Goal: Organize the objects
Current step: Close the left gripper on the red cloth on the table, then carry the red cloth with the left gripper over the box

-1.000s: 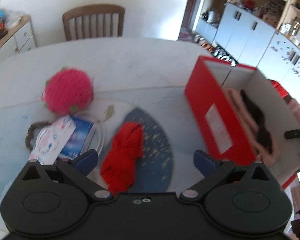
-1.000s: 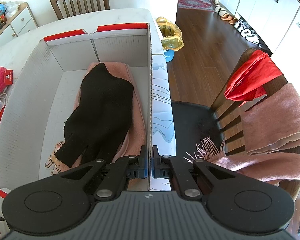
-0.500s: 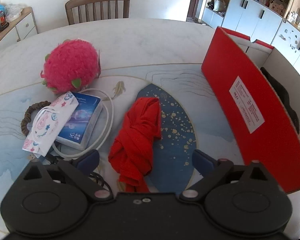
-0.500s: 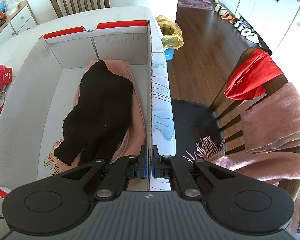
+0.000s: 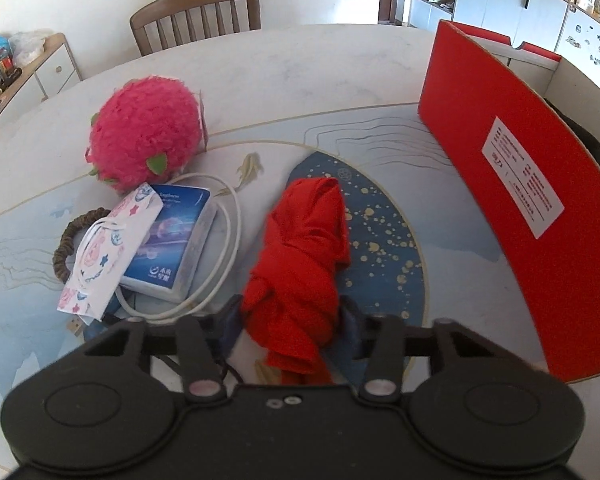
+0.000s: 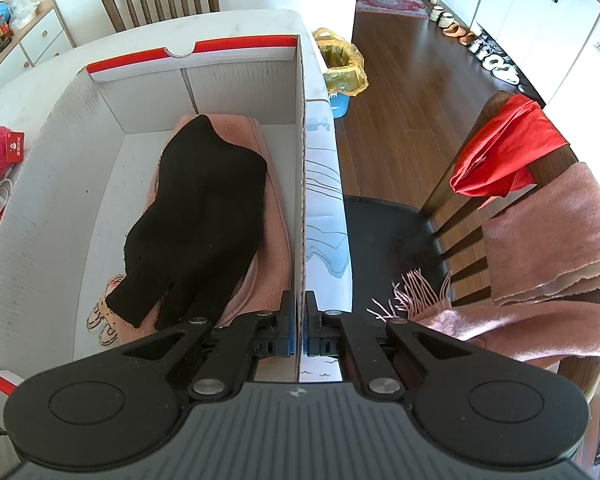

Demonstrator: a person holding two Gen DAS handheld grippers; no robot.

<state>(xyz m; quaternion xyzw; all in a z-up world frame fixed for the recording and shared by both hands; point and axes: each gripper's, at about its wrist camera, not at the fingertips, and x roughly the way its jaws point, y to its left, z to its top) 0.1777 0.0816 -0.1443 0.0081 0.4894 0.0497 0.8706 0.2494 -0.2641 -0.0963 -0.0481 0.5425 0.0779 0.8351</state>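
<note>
**Left gripper clamps a red cloth; right gripper pinches the box wall**

The left gripper has its two blue-padded fingers pressed against either side of a bunched red cloth, holding it at its near end. The cloth lies lengthwise on a dark blue, gold-speckled patch of the table mat. Just to its left sits a blue and white packet, ringed by a looped white cable, with a patterned paper pouch leaning across it and a brown braided ring beside that. Beyond them rests a fluffy pink plush toy. To the right of the cloth stands the red outer wall of a cardboard box.

The right gripper has its fingers drawn narrowly together, gripping the thin right wall of the box between them. Inside the white-lined box, a black garment lies on top of a folded pink cloth. Off to the right, a wooden chair holds a red garment and a fringed pink scarf draped over its back.
</note>
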